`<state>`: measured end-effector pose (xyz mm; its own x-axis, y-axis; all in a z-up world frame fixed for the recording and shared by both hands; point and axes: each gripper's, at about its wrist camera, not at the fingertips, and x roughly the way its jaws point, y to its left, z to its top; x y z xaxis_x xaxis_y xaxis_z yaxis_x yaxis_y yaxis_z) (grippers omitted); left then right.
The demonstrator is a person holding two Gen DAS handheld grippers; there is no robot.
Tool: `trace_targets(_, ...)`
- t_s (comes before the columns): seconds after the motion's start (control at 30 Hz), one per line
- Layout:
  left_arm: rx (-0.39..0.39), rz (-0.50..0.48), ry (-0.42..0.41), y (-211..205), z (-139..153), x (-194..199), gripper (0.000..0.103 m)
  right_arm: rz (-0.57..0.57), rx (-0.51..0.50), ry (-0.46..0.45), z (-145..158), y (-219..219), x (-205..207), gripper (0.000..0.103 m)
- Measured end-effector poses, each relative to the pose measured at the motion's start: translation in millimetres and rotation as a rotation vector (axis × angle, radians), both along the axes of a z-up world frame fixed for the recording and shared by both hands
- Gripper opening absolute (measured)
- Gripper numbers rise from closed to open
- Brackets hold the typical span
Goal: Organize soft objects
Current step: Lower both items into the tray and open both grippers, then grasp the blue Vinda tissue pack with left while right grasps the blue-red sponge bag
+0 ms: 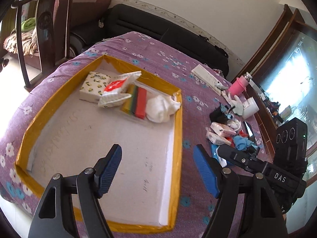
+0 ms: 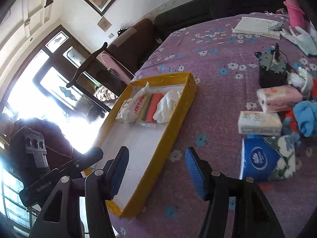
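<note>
While nothing is held between them, the blue pads of the left gripper point(image 1: 157, 170) are seen spread apart above the near end of the yellow-edged tray point(image 1: 179, 130), over its bare white floor. The right gripper point(image 2: 156, 171) is likewise seen spread and empty, poised over the tray's near right wall point(image 2: 158, 154) and the purple flowered cloth point(image 2: 208, 63) beside it.

Just right of that gripper, a blue tissue pack point(image 2: 257, 158) is found on the cloth. Behind it, a cream tissue pack point(image 2: 259, 123) and a pink tissue pack point(image 2: 279, 97) are laid close together, with a crumpled blue cloth point(image 2: 306, 117) touching their right side. These soft items are left outside the tray.

Toward the far end of the tray, a row of soft things is arranged: a lemon-printed tissue box point(image 1: 94, 87) at the left, a red-and-white bag point(image 1: 118, 88) leaning over it, a clear pack of coloured sponges point(image 1: 136, 103), and a bunched white cloth point(image 1: 161, 107) against the right wall.

Further back on the table, a black pot-like object point(image 2: 272, 73), a white glove point(image 2: 301, 37), a white booklet point(image 2: 257, 27) and a pink bottle point(image 2: 295, 13) are seen.
</note>
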<state>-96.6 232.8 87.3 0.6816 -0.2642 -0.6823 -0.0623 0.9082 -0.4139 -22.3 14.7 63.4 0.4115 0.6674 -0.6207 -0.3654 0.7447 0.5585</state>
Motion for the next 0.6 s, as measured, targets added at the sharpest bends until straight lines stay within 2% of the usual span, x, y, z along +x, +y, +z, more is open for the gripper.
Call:
trace_targets(0.17, 0.03, -0.033, 0.0, -28.8, 2.1, -12.5, 0.074, -0.061, 0.0, -0.024, -2.1, -46.5, -20.0, 0.067)
trace_targets(0.43, 0.041, -0.091, 0.028, -72.2, -3.9, -25.4, 0.074, -0.146, 0.019, 0.002, -19.8, -105.6, -42.1, 0.067)
trace_targets(0.6, 0.057, -0.147, 0.049, -97.8, -13.4, -28.3, 0.075, -0.262, 0.037, 0.011, -24.8, -153.9, -51.4, 0.067)
